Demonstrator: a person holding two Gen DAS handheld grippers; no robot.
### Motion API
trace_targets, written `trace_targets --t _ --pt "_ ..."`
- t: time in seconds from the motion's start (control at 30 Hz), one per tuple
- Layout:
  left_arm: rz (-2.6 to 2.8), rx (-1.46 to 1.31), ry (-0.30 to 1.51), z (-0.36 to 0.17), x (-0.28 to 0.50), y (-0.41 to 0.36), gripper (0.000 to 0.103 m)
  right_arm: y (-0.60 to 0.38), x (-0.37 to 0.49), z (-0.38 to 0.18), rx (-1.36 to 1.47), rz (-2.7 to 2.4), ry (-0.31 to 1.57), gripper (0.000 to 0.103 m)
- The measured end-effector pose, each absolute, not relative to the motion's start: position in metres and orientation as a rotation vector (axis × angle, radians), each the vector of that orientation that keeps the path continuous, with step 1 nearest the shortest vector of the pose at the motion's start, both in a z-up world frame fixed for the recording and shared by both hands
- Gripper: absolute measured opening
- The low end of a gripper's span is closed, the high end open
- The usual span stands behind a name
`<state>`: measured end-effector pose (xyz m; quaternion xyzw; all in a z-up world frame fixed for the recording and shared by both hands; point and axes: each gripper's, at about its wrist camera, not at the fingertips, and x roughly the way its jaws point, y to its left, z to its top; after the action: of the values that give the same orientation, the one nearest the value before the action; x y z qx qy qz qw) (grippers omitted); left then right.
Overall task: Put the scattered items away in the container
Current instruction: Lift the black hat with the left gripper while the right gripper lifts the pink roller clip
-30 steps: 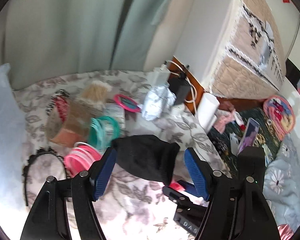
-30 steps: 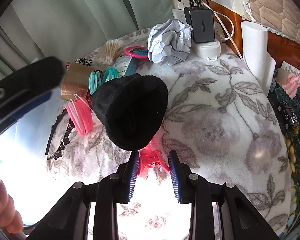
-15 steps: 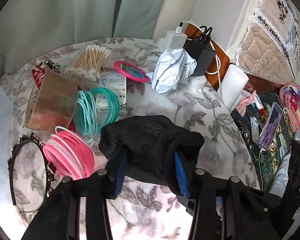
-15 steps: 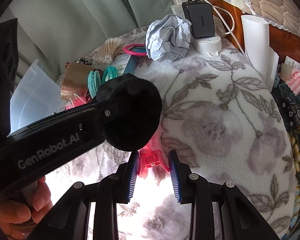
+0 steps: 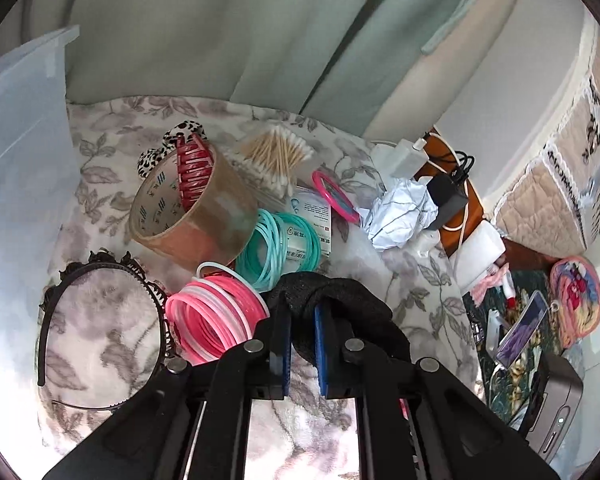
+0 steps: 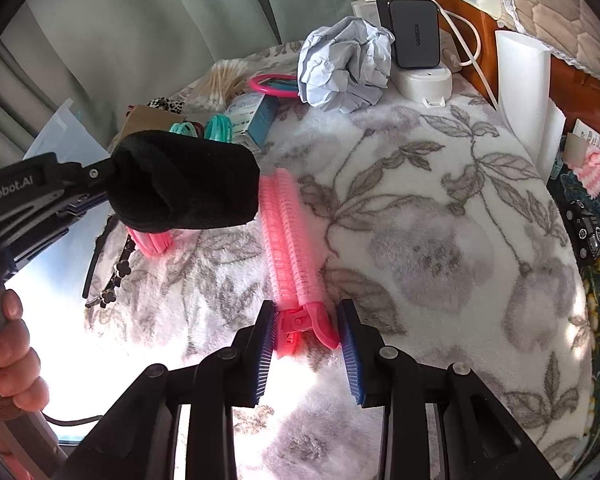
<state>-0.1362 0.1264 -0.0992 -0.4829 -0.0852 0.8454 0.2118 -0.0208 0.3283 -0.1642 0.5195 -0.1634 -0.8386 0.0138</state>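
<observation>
My left gripper (image 5: 302,312) is shut on a black knitted sleeve (image 5: 352,304), held lifted above the floral blanket; the right wrist view shows the same sleeve (image 6: 188,184) hanging from that gripper at the left. My right gripper (image 6: 306,316) is open, its pads either side of the hinge end of a long pink hair clip (image 6: 288,240) that lies on the blanket. A clear plastic container (image 5: 16,152) stands at the left edge. Pink bangles (image 5: 212,316), teal bangles (image 5: 276,248), a tape roll (image 5: 192,208) and a black headband (image 5: 100,312) lie scattered beside it.
Cotton swabs (image 5: 276,152), a small box (image 5: 312,220), a pink-rimmed mirror (image 5: 334,196) and crumpled paper (image 6: 344,68) lie further back. Chargers (image 6: 414,36) and cables sit by the wooden headboard. A white paper roll (image 6: 520,80) stands at the right. A hand (image 6: 8,360) holds the left gripper's handle.
My left gripper closed on the black sleeve and lifted it off to the left, uncovering the whole pink clip. My right gripper stayed in place around the clip's end.
</observation>
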Motion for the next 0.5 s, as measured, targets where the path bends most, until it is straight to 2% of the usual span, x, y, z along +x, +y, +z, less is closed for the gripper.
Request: trace_targets --t 0.3,0.33,0.5 --pt "2.351 -1.285 -0.325 -0.086 -0.128 0.114 0.01 0.332 -0.011 -0.151 1.639 -2.63 -0.433 0.033" --pt "2.361 -1.273 -0.323 -0.083 -0.127 0.113 0.01 0.336 -0.01 -0.149 1.638 -2.636 -0.441 0.025" --pt "2.439 -1.171 -0.373 -0.057 -0.127 0.09 0.01 0.351 -0.006 -0.14 1.636 -2.665 -0.486 0.025"
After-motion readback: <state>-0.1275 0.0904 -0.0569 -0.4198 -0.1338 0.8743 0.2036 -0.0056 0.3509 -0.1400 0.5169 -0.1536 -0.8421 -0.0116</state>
